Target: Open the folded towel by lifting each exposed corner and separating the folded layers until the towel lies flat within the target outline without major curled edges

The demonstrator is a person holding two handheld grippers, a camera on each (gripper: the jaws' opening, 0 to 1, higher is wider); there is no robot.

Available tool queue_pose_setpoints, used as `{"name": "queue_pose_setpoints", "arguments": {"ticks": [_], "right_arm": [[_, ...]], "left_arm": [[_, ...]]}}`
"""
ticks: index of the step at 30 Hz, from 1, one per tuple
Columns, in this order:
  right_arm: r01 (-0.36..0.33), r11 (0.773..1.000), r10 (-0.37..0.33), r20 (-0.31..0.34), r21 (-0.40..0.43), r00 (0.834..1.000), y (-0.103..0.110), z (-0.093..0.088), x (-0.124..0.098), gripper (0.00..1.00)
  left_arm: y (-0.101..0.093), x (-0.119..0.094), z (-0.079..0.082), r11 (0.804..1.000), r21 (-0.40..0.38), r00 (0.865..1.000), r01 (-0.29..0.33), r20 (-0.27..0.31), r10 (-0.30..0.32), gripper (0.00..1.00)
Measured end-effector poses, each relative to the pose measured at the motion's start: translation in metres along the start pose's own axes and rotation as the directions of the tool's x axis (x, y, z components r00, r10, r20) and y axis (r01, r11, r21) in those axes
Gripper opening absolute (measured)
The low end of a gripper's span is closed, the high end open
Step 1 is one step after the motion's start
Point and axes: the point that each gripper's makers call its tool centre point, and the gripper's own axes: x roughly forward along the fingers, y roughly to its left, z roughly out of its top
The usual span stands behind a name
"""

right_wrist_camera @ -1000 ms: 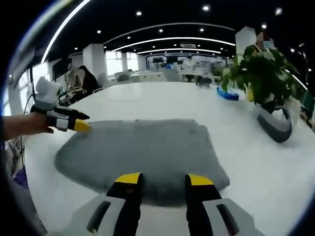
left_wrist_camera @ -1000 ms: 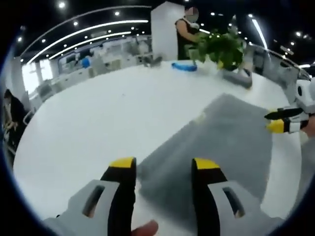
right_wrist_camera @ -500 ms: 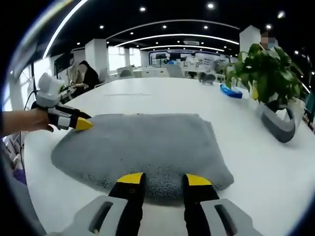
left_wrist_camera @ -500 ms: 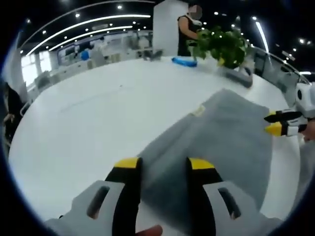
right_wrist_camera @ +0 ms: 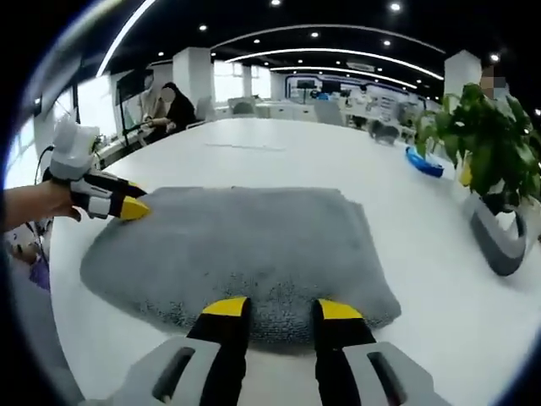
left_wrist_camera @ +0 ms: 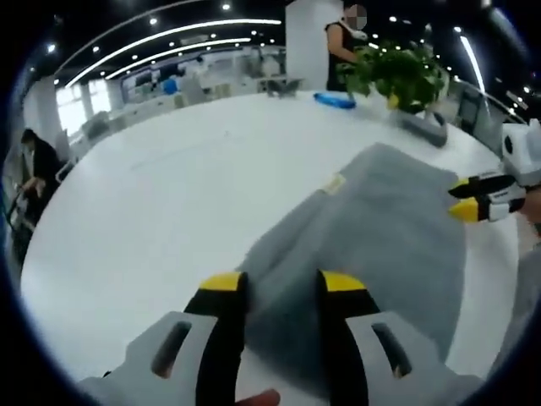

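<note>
Wide bare white round tabletop (left_wrist_camera: 169,194) lay open on one side of the folded grey terry towel (right_wrist_camera: 245,249). On the far side stood a leafy green plant in a grey pot (right_wrist_camera: 494,182) and a flat blue object (right_wrist_camera: 423,162), both well apart from the towel.

**Folded towel lying on the tabletop between two grippers**

The towel (right_wrist_camera: 241,249) is lying on the tabletop (right_wrist_camera: 279,161), close to its near edge in the right gripper view. The right gripper (right_wrist_camera: 272,306) is sitting at the towel's near edge, its jaws apart over the cloth. The left gripper (right_wrist_camera: 127,205) is resting at the towel's far left corner. In the left gripper view, the left gripper (left_wrist_camera: 275,282) is straddling a towel (left_wrist_camera: 380,237) corner, and the right gripper (left_wrist_camera: 470,199) is sitting at the opposite edge. A potted plant (right_wrist_camera: 490,165) is standing beyond the towel, toward the tabletop's right edge, with a small object (right_wrist_camera: 423,162) lying behind it.
</note>
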Motion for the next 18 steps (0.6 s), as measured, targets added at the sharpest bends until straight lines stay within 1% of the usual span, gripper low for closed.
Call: {"name": "queue_pose_setpoints", "arguments": {"ticks": [1,2,3,4,5,8,9,11,16,18], "right_arm": [[-0.001,1.000,0.001,0.000,-0.001,1.000,0.000,0.001,0.001,0.28],[-0.013,1.000,0.013,-0.005,-0.011,1.000,0.002,0.003,0.003,0.28],[-0.022,0.999,0.022,-0.009,-0.031,1.000,0.004,0.004,0.004,0.28],[-0.037,0.998,0.036,-0.014,-0.055,0.999,0.008,0.007,0.006,0.28],[-0.043,0.997,0.042,-0.017,-0.057,0.999,0.008,0.008,0.008,0.28],[-0.070,0.994,0.068,-0.029,-0.086,0.997,0.009,0.013,0.015,0.28],[-0.079,0.992,0.076,-0.037,-0.098,0.996,0.010,0.016,0.020,0.28],[-0.089,0.990,0.085,-0.042,-0.107,0.995,0.011,0.021,0.027,0.28],[-0.115,0.983,0.109,-0.050,-0.142,0.993,0.016,0.030,0.040,0.28],[-0.125,0.981,0.119,-0.048,-0.151,0.992,0.022,0.035,0.046,0.28]], "left_arm": [[0.000,-0.001,-0.001,1.000,-0.005,1.000,-0.003,-0.002,0.003,0.33],[0.000,-0.007,-0.006,1.000,-0.025,1.000,-0.015,-0.009,0.015,0.33],[-0.001,-0.011,-0.009,0.999,-0.027,1.000,-0.021,-0.012,0.021,0.33],[0.001,-0.013,-0.012,0.998,-0.049,0.999,-0.038,-0.015,0.038,0.33],[0.002,-0.014,-0.013,0.998,-0.055,0.999,-0.043,-0.018,0.042,0.32],[0.000,-0.019,-0.018,0.995,-0.074,0.997,-0.064,-0.044,0.061,0.31],[0.000,-0.022,-0.022,0.993,-0.090,0.996,-0.078,-0.057,0.073,0.31],[0.000,-0.025,-0.026,0.993,-0.084,0.996,-0.078,-0.053,0.074,0.30],[0.002,-0.037,-0.036,0.990,-0.108,0.995,-0.088,-0.056,0.083,0.30],[0.004,-0.038,-0.039,0.989,-0.113,0.995,-0.094,-0.056,0.088,0.29]]}}
